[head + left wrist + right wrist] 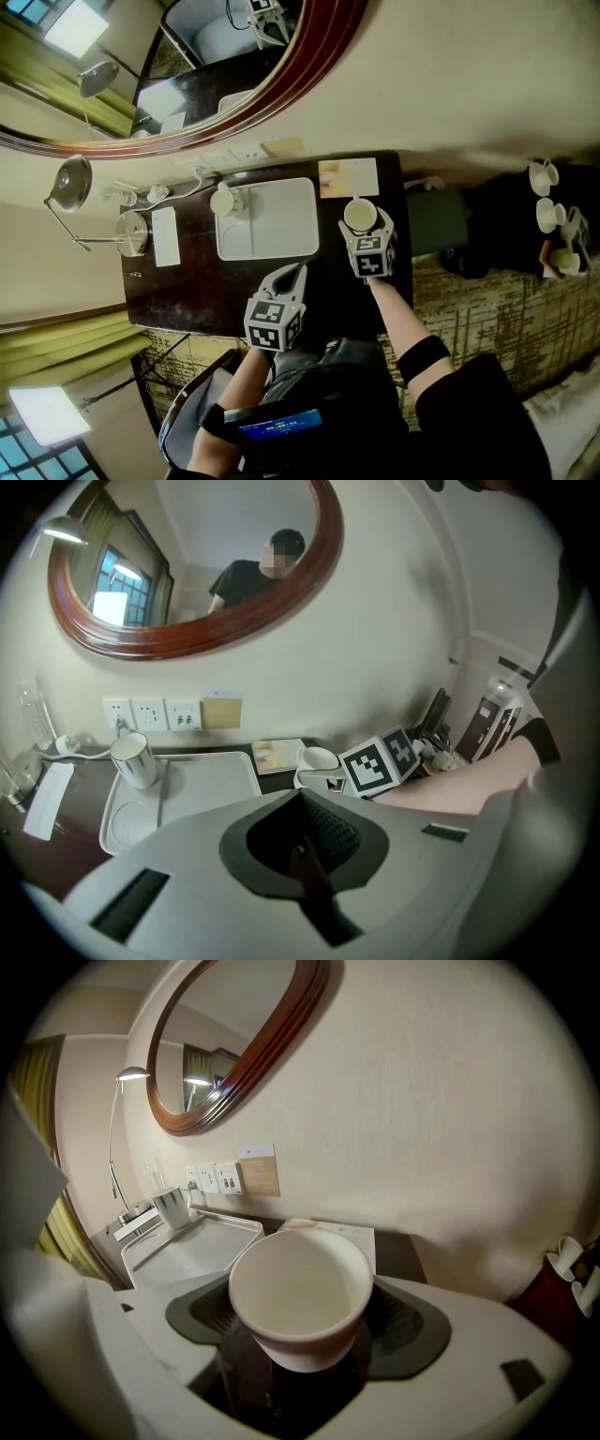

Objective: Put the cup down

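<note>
One dark desk (187, 291) below a mirror (202, 56): left gripper (298, 272) jaws together, right gripper (363, 223) jaws clamping cup (300, 1288).

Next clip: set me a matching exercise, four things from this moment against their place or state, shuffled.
Things:
1. white cup
2. left gripper
3. mug
4. booklet

Place or state:
a. standing on the tray
b. jaws together, nothing held
c. between the right gripper jaws
d. lying flat on the desk

Pairs: 1-c, 2-b, 3-a, 4-d
</note>
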`<state>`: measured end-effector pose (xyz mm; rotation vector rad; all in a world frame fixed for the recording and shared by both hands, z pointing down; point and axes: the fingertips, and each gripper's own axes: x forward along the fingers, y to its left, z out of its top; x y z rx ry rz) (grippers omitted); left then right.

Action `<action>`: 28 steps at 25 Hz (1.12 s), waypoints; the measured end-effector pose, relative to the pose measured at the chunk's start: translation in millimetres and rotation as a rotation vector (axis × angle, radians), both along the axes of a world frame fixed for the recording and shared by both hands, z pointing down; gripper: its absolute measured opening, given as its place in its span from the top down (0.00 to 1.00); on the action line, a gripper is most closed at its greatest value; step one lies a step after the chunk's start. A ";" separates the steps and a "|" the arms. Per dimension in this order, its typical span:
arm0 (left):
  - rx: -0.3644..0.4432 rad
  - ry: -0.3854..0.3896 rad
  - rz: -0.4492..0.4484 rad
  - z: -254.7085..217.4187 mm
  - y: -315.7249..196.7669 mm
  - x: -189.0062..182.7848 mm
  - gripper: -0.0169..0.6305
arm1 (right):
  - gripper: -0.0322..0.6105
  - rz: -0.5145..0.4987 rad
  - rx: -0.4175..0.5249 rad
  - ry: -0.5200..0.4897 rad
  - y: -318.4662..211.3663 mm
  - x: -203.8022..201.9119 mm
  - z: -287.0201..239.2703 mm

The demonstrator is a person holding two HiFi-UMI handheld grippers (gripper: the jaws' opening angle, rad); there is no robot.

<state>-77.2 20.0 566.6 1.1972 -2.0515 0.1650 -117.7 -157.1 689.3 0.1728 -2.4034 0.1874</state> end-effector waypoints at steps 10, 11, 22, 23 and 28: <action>-0.009 -0.009 -0.030 -3.4 14.0 -6.2 0.97 | 0.28 0.020 0.002 0.028 0.2 -0.9 14.6; -0.007 -0.006 -0.027 -3.7 14.6 -5.4 0.97 | 0.28 0.023 0.001 0.031 0.9 -0.3 15.9; 0.033 -0.008 -0.022 -10.9 24.9 -3.7 0.97 | 0.21 0.029 0.046 0.069 2.3 9.3 21.0; 0.046 -0.010 -0.023 -13.6 24.7 -3.7 0.97 | 0.21 0.033 0.059 0.067 0.7 11.6 15.9; 0.096 -0.038 -0.041 -27.2 33.3 -9.4 0.97 | 0.21 0.028 0.106 0.063 5.9 25.6 -21.3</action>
